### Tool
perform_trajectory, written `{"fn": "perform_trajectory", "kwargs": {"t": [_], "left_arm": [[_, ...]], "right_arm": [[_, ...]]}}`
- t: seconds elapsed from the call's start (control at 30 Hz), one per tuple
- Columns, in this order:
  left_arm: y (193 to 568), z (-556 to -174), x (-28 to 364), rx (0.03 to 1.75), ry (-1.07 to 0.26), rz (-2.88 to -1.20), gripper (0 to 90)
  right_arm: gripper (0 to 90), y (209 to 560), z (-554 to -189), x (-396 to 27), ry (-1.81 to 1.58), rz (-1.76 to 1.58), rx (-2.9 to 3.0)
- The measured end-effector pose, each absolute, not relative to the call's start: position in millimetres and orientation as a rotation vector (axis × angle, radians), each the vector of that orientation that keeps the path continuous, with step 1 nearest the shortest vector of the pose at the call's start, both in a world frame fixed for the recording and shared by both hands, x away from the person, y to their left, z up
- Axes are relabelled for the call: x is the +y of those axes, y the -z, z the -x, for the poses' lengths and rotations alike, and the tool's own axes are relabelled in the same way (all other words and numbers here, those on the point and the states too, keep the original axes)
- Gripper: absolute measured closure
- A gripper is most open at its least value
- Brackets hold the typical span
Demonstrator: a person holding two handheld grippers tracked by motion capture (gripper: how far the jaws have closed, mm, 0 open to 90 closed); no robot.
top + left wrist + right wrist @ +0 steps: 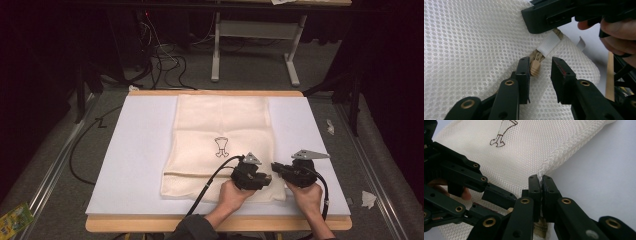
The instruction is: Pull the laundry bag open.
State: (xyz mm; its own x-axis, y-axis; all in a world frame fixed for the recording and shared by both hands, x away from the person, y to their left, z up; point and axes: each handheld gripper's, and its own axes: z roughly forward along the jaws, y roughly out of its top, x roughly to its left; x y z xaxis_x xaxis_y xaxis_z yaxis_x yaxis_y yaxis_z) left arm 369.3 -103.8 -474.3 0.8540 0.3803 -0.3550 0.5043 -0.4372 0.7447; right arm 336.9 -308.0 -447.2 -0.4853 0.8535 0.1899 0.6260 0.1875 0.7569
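One white mesh bag, small brown printed figure, no legible writing

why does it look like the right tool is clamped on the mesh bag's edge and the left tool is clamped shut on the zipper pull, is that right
Only the left half is wrong. In the left gripper view the left tool stands open, the tan zipper pull in the gap beside one jaw, unpinched. The right tool is indeed shut on the edge of the mesh bag, as the right gripper view shows.
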Motion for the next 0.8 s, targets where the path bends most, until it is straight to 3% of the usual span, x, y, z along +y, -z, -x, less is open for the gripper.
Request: {"fn": "perform_trajectory", "kwargs": {"t": [0.57, 0.8], "left_arm": [[472.3, -365.7, -112.2, 0.629, 0.143, -2.114, 74.0], [471.4, -368.8, -114.7, 0.665, 0.127, -2.131, 83.9]], "right_arm": [[88.2, 446.7, -336.5, -307.8, -1.182, -1.409, 2.196], [88.1, 446.9, -336.7, -308.3, -1.184, -1.408, 2.198]]}}
